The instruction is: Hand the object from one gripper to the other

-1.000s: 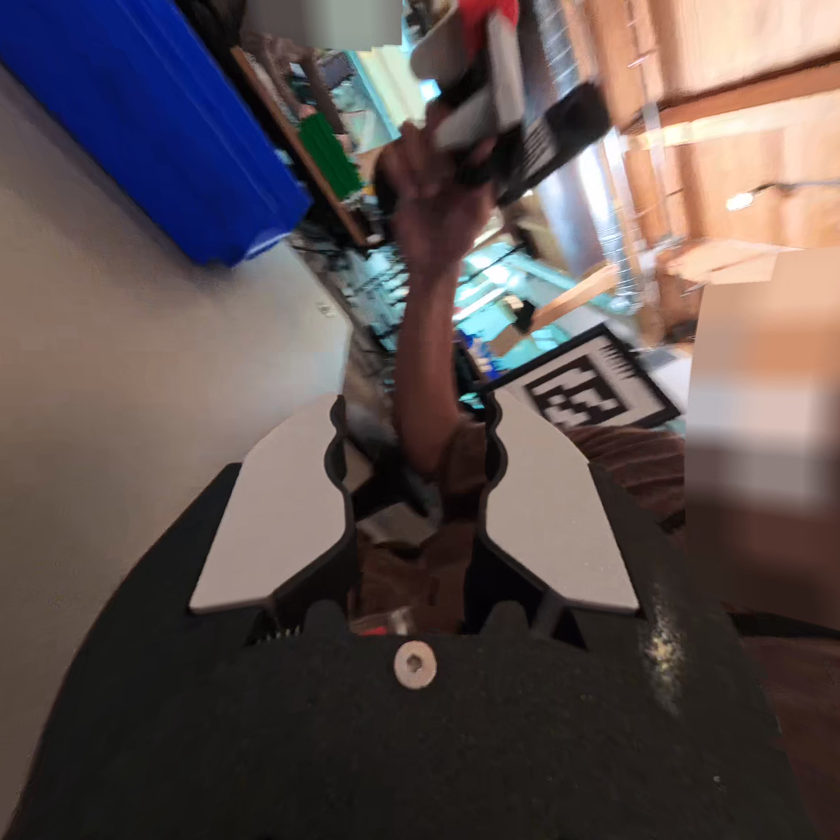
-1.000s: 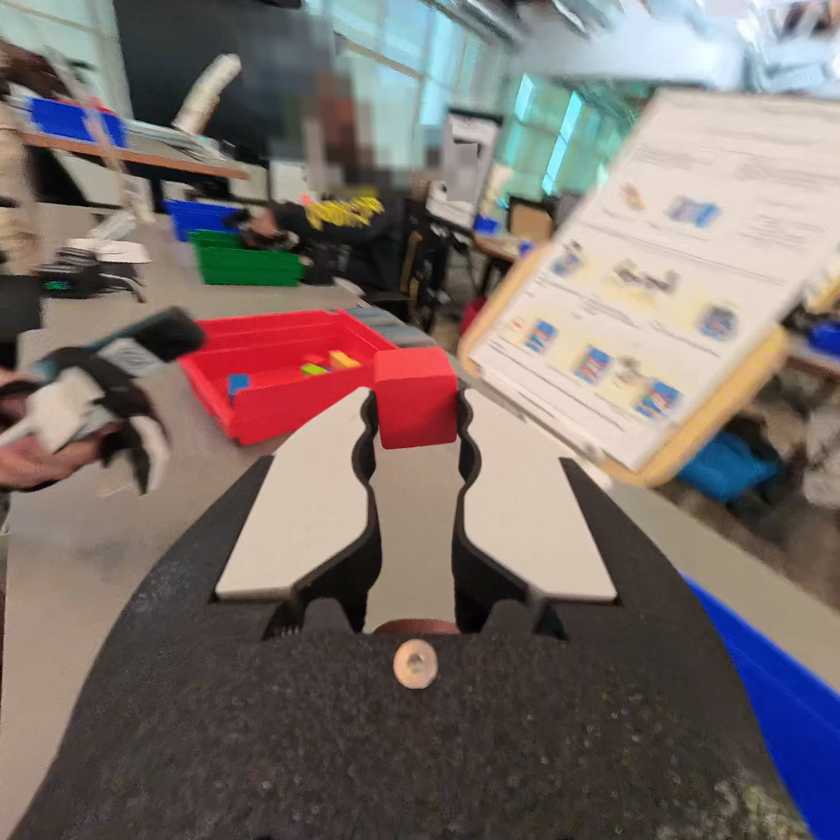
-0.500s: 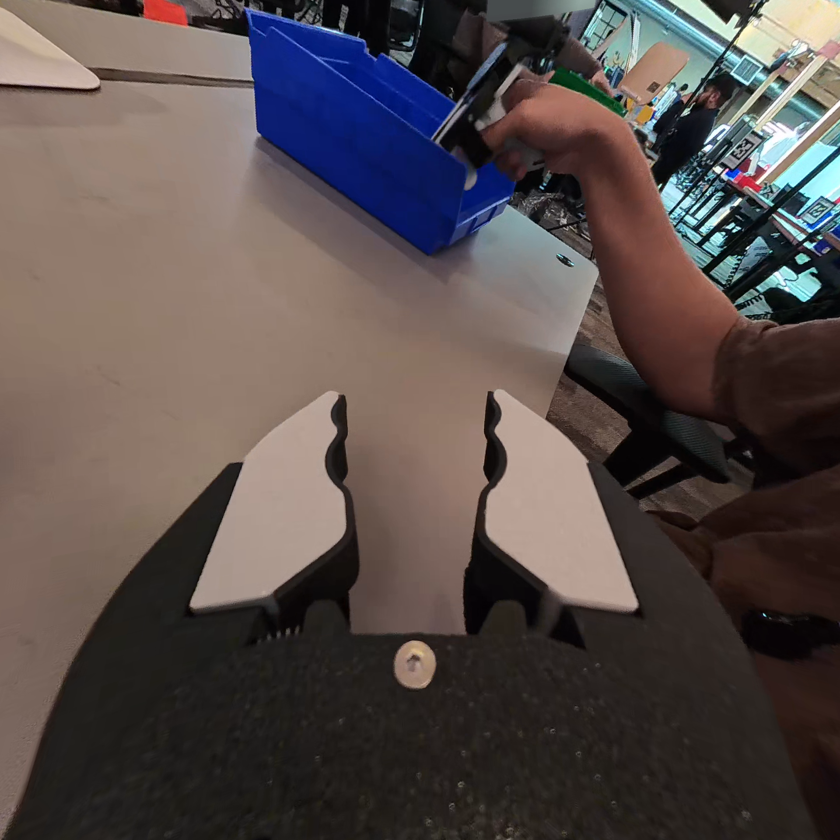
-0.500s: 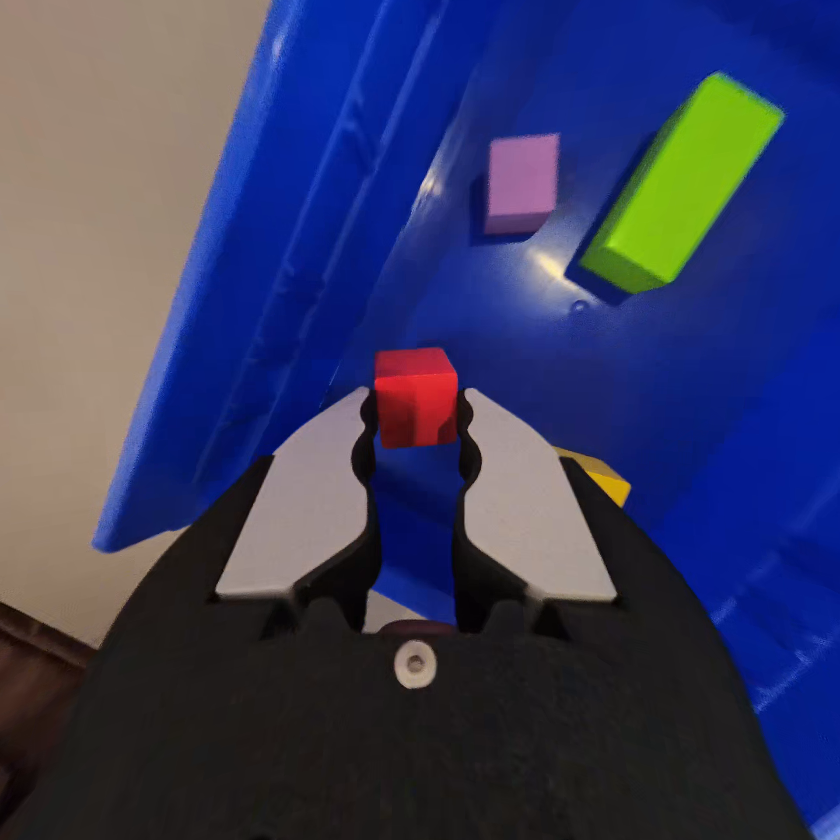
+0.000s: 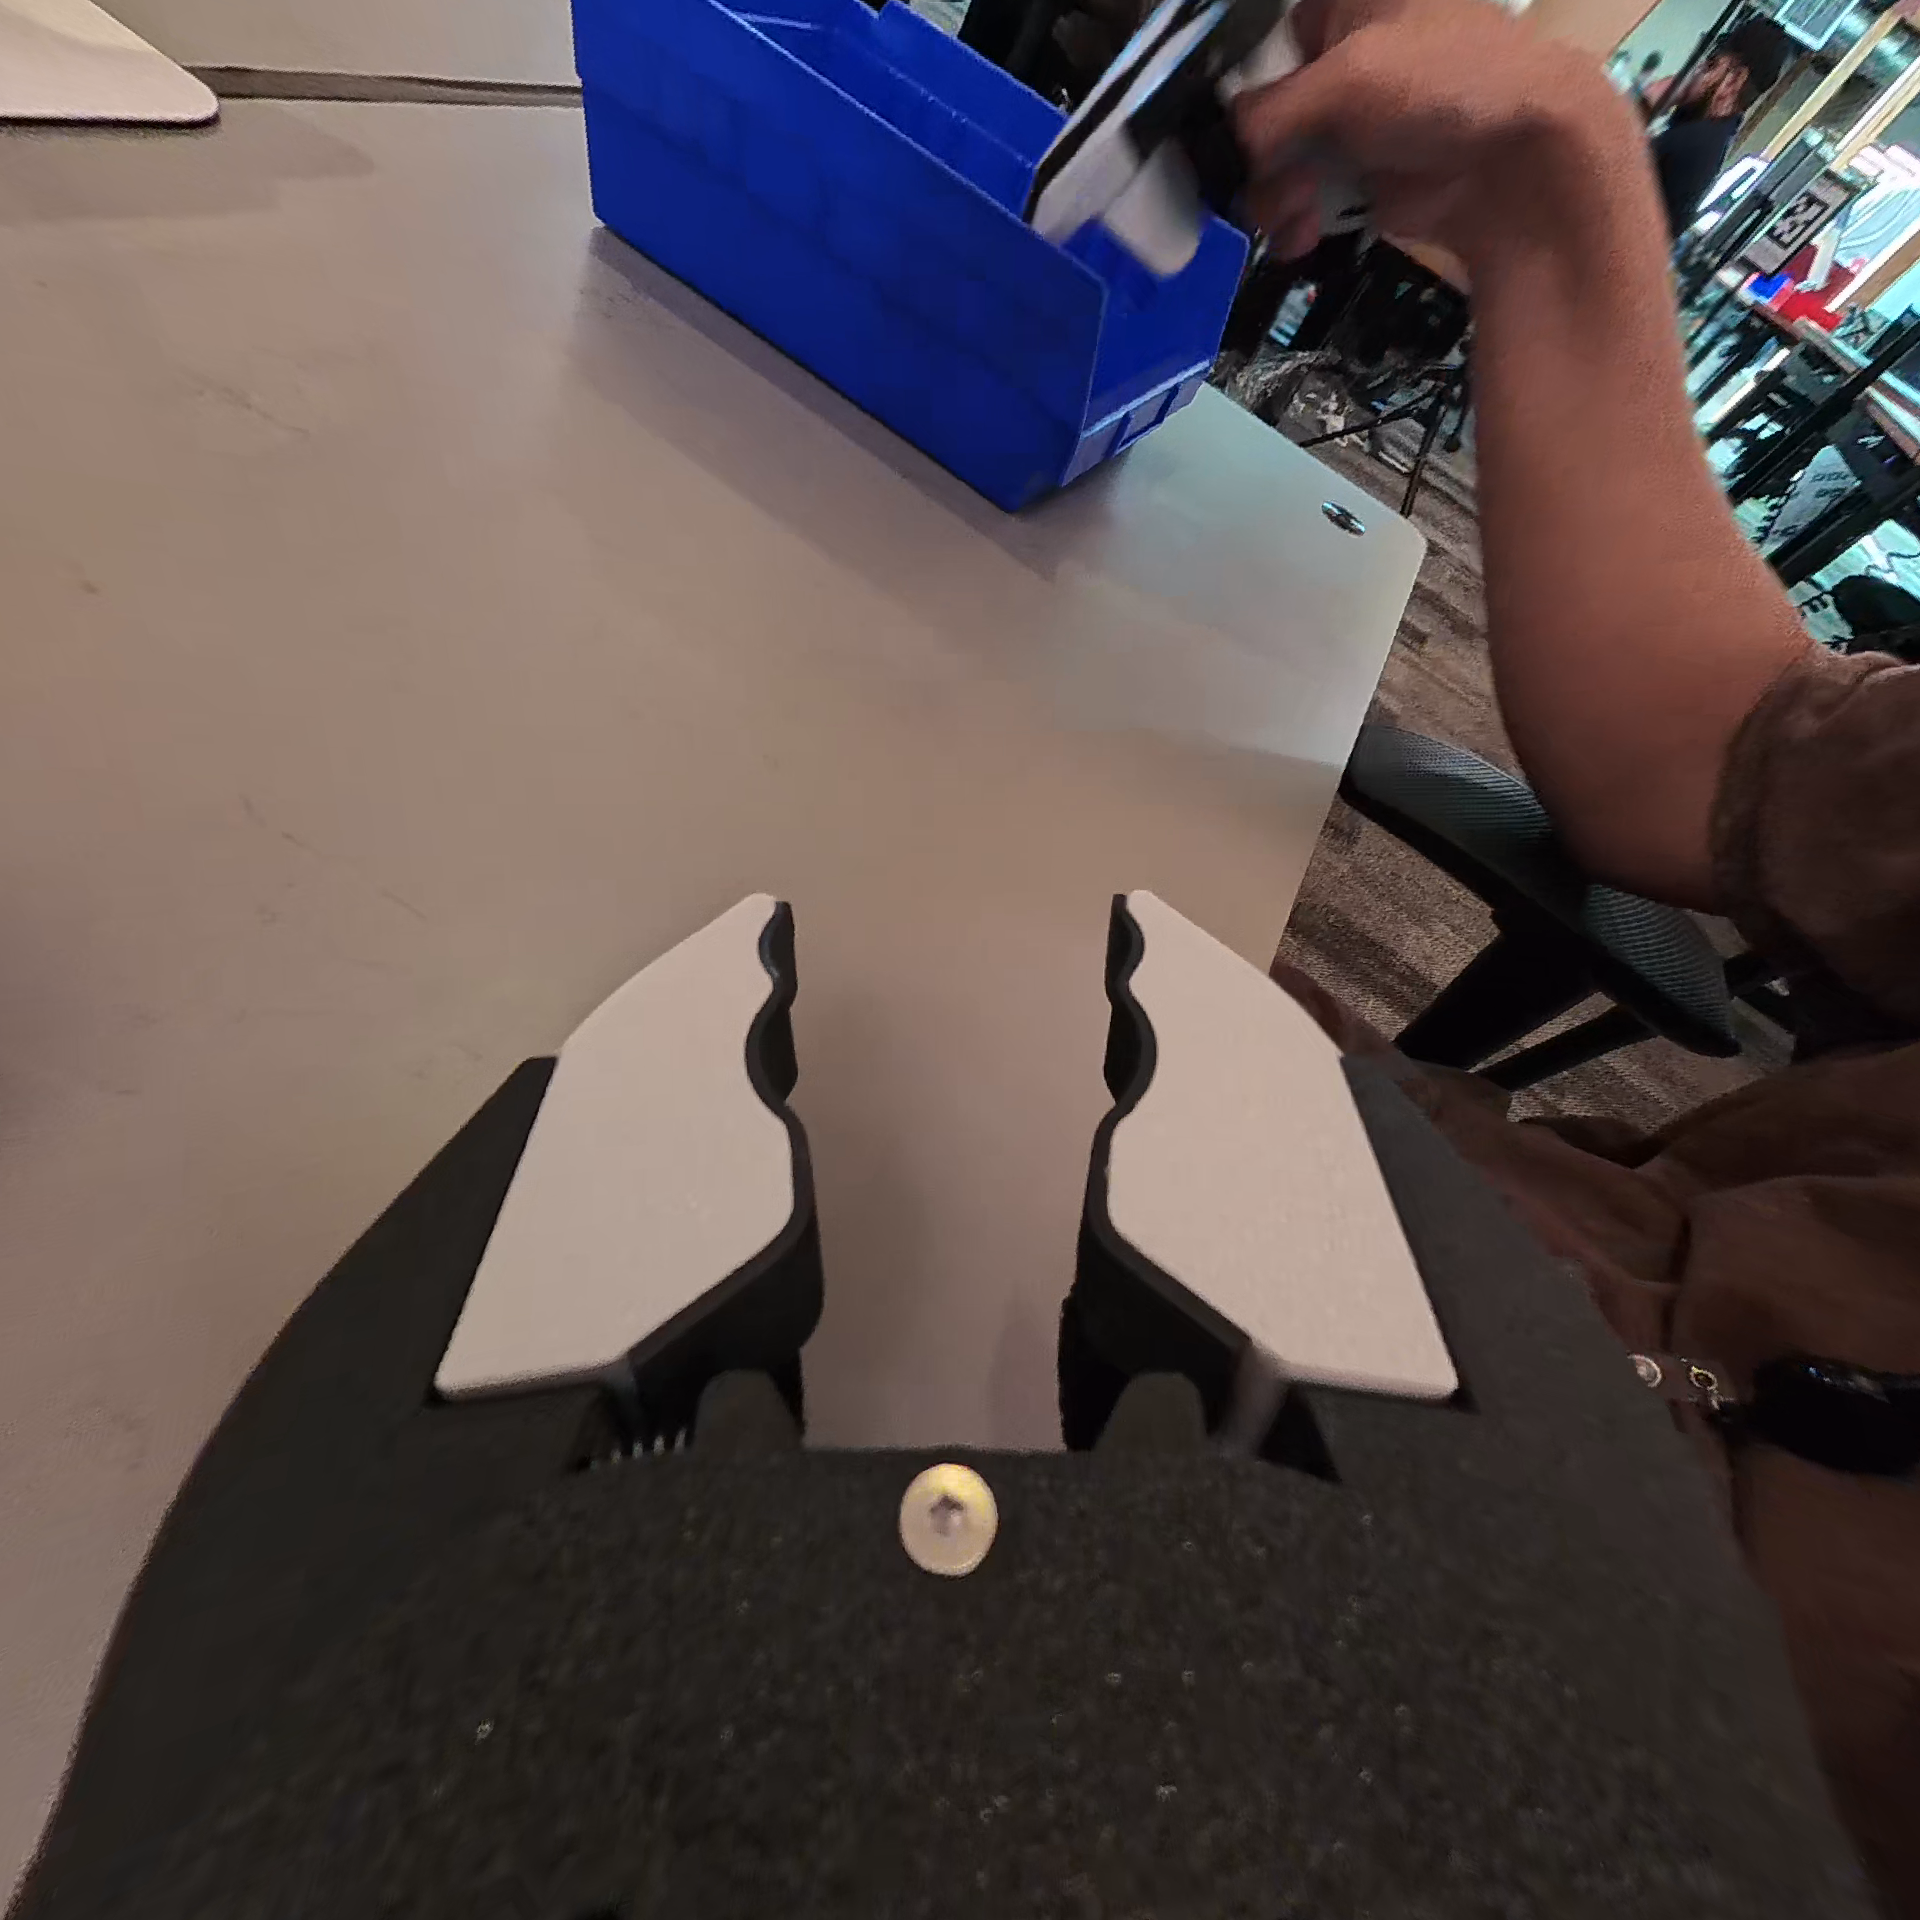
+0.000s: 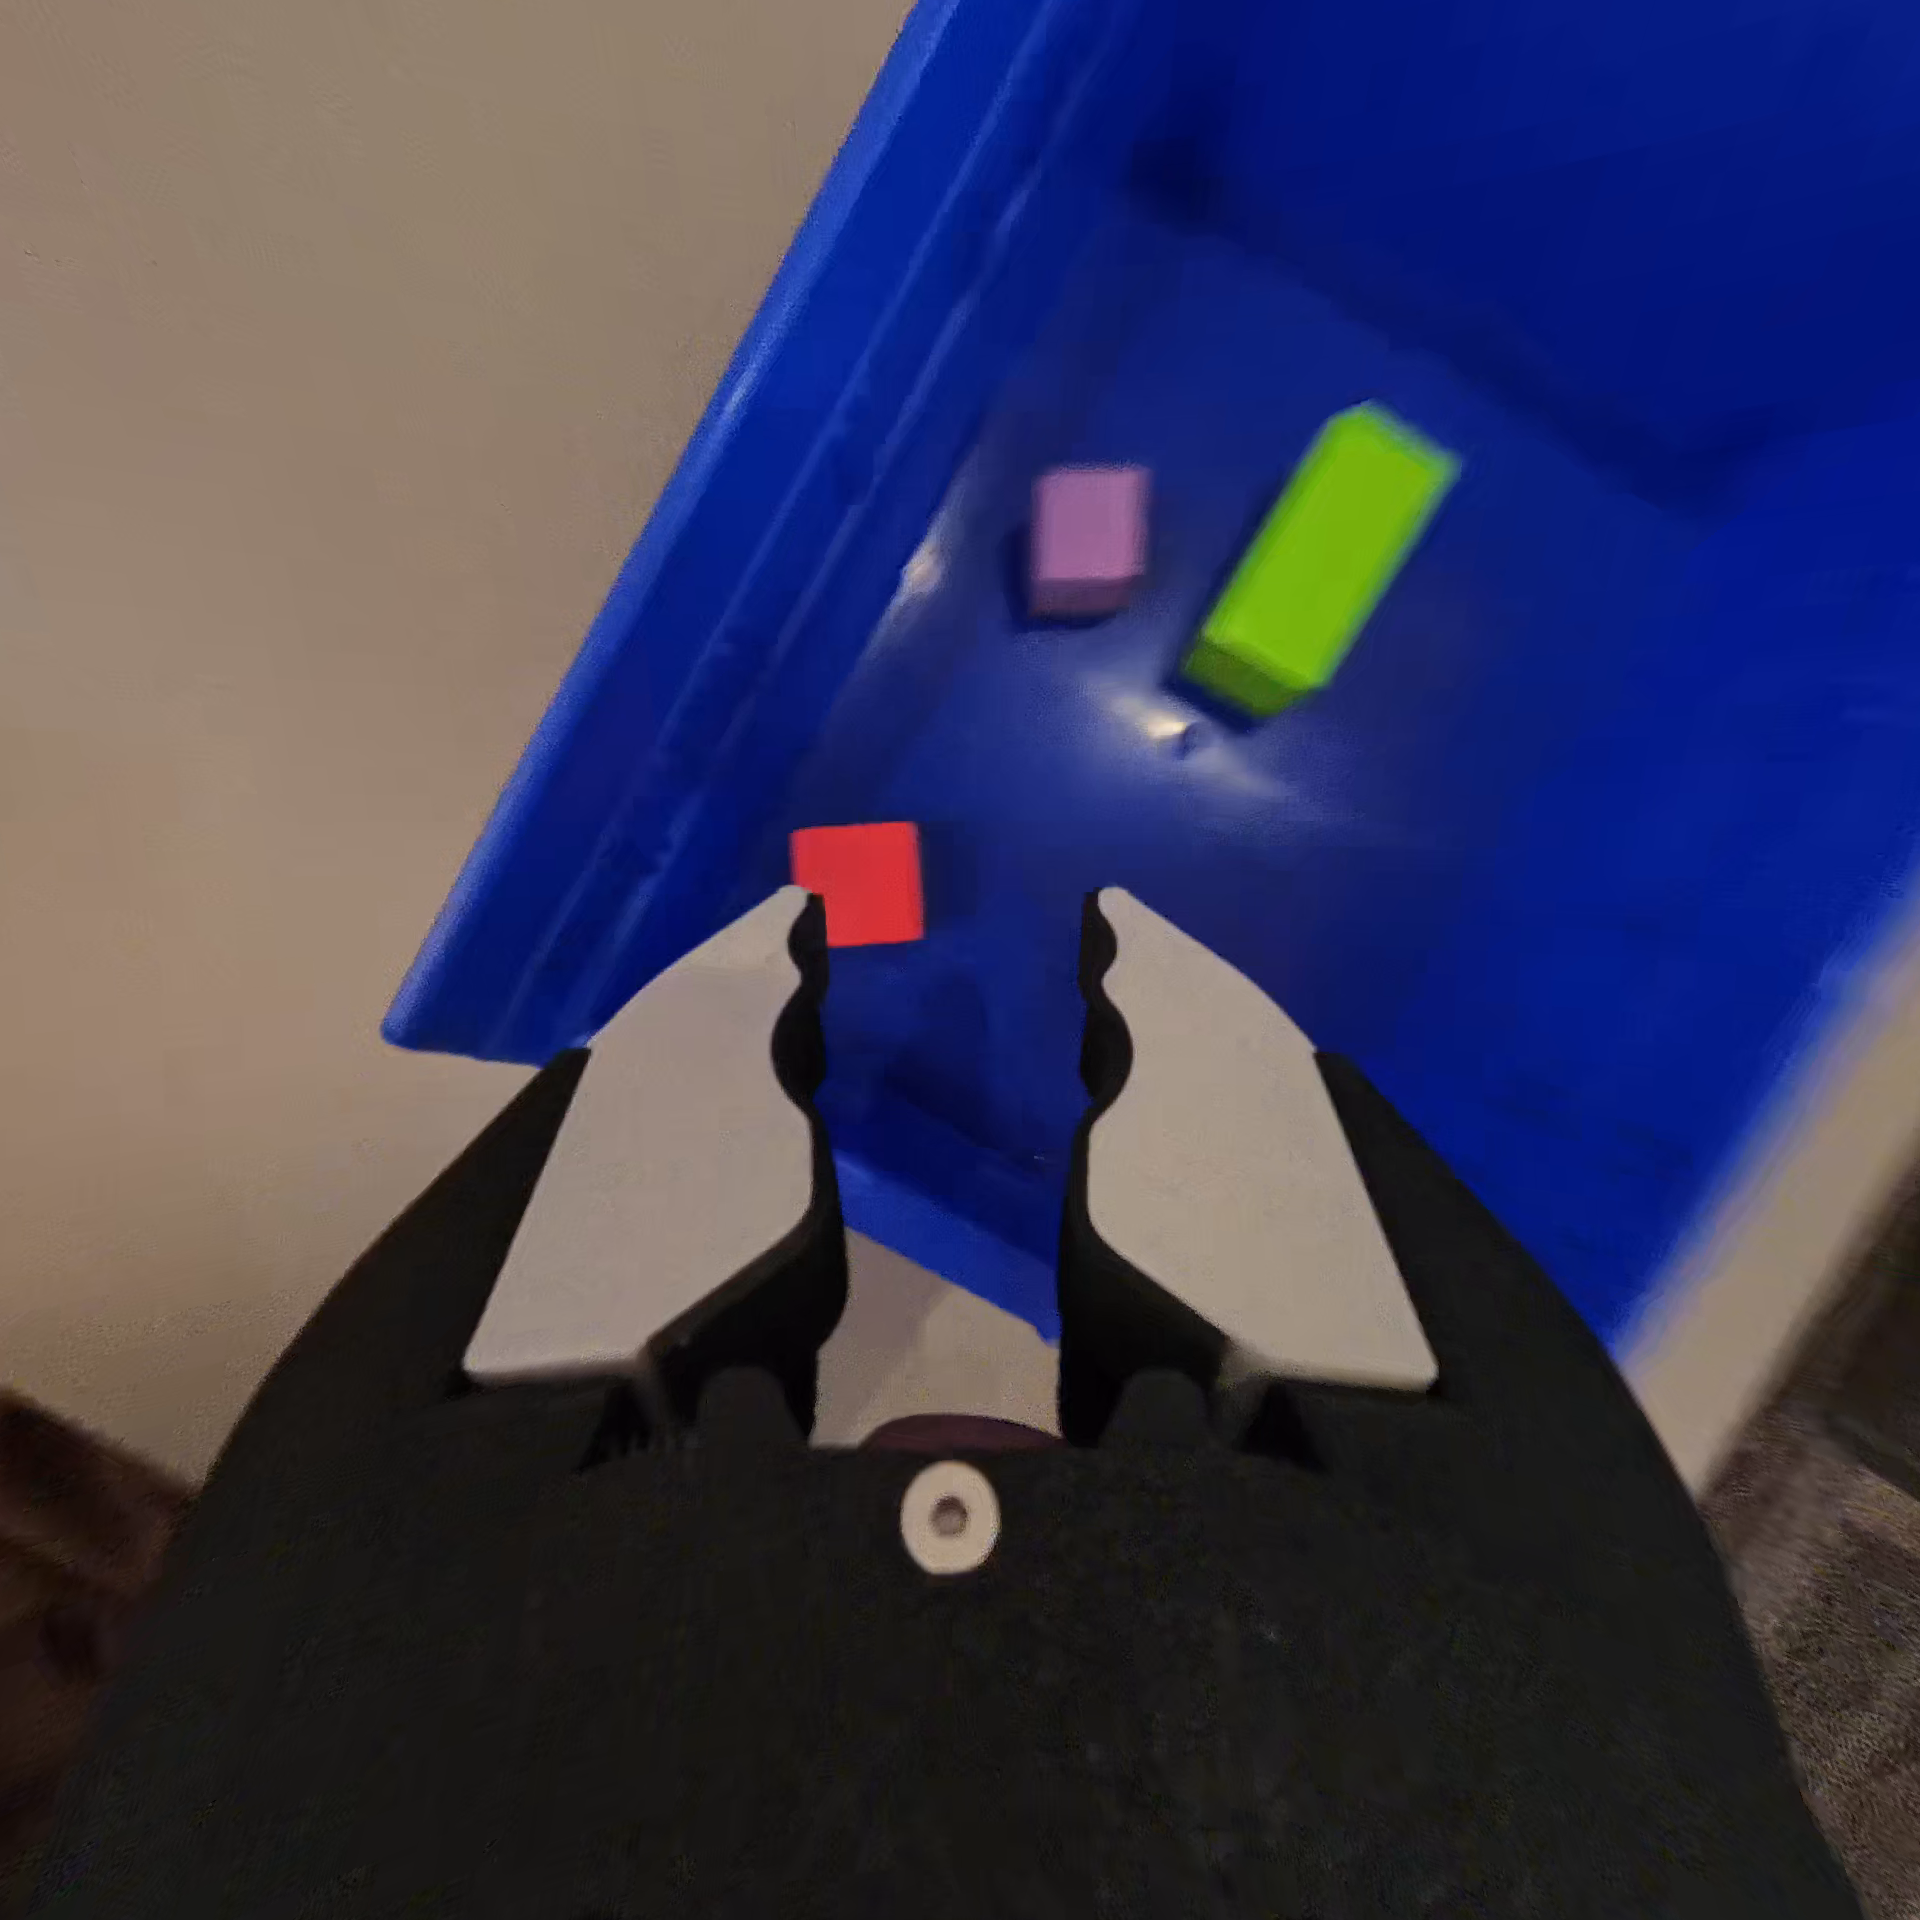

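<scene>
In the right wrist view a red cube is loose inside the blue bin, just past the left fingertip, near the bin's left wall. My right gripper is open and empty above the bin. In the left wrist view my left gripper is open and empty, low over the grey table. The right gripper also shows there, held by a hand over the blue bin at the table's far right corner.
A purple block and a green block lie farther in on the bin floor. The table's right edge is near the left gripper; a black chair and the person's arm are beyond it.
My right gripper has opened and let go of the red cube, which now sits inside the bin. The left gripper has stayed open, with the view nearly unchanged since half a second ago.
</scene>
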Demonstrator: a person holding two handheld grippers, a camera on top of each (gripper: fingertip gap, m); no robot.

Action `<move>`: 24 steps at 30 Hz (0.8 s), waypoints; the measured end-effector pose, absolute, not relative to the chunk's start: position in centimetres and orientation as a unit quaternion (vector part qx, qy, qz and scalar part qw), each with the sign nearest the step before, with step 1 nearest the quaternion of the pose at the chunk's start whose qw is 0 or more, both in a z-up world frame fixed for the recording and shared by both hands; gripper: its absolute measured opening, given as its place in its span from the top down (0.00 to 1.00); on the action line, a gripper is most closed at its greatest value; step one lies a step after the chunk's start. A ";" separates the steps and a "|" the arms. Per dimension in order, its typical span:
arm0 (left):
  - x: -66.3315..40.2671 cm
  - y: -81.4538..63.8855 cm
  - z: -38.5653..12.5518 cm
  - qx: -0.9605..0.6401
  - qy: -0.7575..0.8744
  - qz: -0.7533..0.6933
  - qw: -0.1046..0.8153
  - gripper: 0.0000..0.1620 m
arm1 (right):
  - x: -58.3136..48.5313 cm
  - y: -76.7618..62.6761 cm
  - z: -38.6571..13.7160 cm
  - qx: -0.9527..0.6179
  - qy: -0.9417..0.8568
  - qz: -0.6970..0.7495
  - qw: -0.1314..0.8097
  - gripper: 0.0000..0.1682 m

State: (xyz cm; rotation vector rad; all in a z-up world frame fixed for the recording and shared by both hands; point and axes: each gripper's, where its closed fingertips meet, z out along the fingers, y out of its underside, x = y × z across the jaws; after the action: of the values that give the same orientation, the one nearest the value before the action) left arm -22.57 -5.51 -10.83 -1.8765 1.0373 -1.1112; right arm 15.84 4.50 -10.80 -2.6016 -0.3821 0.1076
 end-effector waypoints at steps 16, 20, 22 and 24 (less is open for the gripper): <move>-33.2 3.9 -9.1 -0.806 0.415 -0.227 0.355 0.59 | 7.1 -5.0 -8.4 -0.761 -0.091 0.083 0.637 0.73; -36.6 8.6 -11.3 -0.847 0.438 -0.124 0.276 0.59 | 4.6 -4.9 -8.9 -0.758 -0.137 0.081 0.633 0.74; -38.1 10.8 -12.8 -0.891 0.388 -0.086 0.220 0.60 | 4.4 -4.6 -9.4 -0.767 -0.141 0.069 0.622 0.74; -37.6 12.2 -13.6 -0.918 0.331 -0.112 0.185 0.62 | 4.4 -4.6 -9.7 -0.771 -0.137 0.064 0.619 0.74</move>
State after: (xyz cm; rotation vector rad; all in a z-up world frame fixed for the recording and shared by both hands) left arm -37.65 12.18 -13.64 -2.5881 0.9337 -0.3158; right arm 4.41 -4.58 -9.67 -1.7733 -0.3158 0.1479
